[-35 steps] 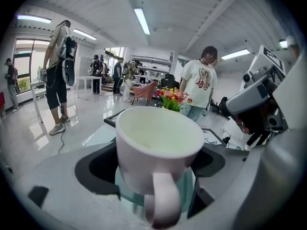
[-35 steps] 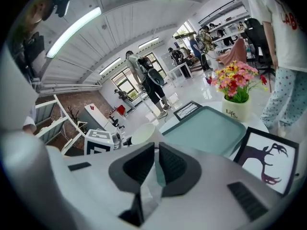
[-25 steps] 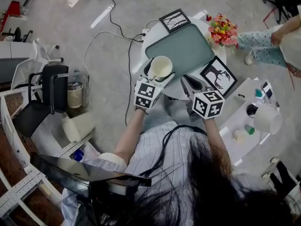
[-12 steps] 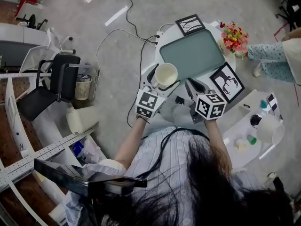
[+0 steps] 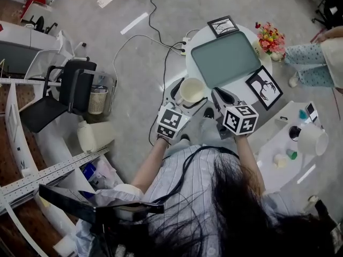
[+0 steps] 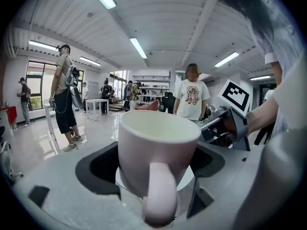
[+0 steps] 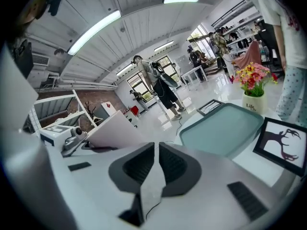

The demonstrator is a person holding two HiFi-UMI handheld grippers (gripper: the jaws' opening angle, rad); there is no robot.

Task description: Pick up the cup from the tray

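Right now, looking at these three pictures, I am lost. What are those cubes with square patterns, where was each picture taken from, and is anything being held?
No robot here: a person holds a two-jaw tool, a gripper, in each hand, and the patterned cubes are part of those tools. The head view comes from a camera on the person's head, looking down; the other two come from cameras riding on each gripper. The left gripper is clamped on a pale cup. The right gripper is shut and empty. On the round table sit a bare teal tray, two framed pictures and flowers.
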